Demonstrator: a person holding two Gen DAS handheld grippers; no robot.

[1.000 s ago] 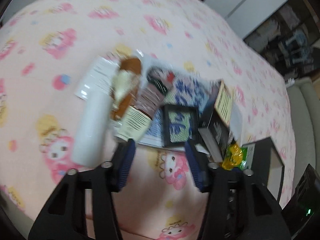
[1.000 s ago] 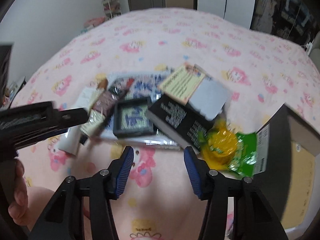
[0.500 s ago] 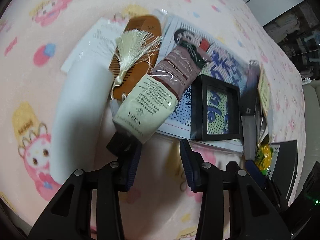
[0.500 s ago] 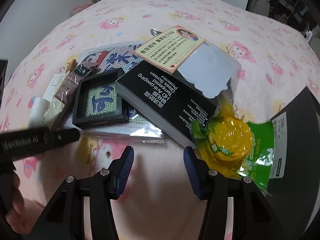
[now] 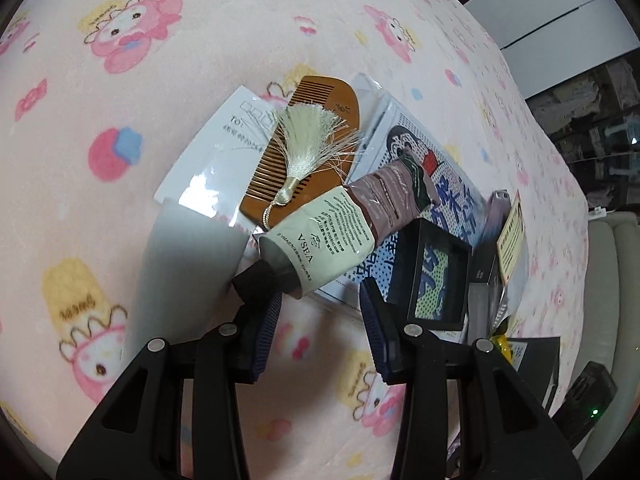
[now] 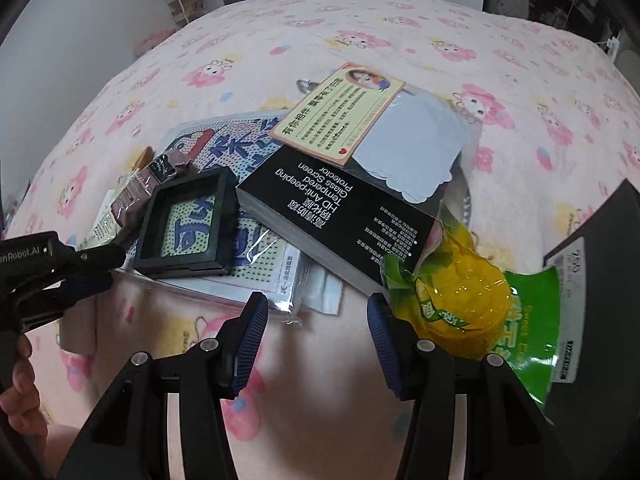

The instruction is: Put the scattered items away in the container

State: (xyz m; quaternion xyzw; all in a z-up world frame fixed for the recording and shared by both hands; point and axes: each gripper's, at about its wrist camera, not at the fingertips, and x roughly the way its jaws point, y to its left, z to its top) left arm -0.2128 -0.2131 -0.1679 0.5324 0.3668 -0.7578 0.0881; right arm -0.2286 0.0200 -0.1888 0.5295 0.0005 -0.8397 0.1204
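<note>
A pile of items lies on the pink cartoon-print bedspread (image 5: 120, 80). My left gripper (image 5: 320, 312) is open. Just beyond its fingertips lies a cream tube (image 5: 328, 240) with a black cap (image 5: 256, 284). Behind the tube are a wooden comb (image 5: 328, 100) with a tassel and a white card (image 5: 208, 160). My right gripper (image 6: 316, 316) is open over bare bedspread. Ahead of it are a black screen-protector box (image 6: 340, 216), a black frame (image 6: 188, 224) on a printed sheet, and a yellow-green snack bag (image 6: 460, 292). The black container (image 6: 600, 232) stands at the right edge.
A yellow card (image 6: 336, 116) and a grey-blue card (image 6: 416, 148) rest on the black box. The left gripper (image 6: 104, 268) and a hand (image 6: 16, 372) show at the right wrist view's left edge. Bare bedspread surrounds the pile; furniture stands beyond the bed.
Both grippers have come closer to the pile. The left one shifted towards the tube and comb, rolled a little, and its jaws narrowed slightly. The right one sank towards the box and snack bag.
</note>
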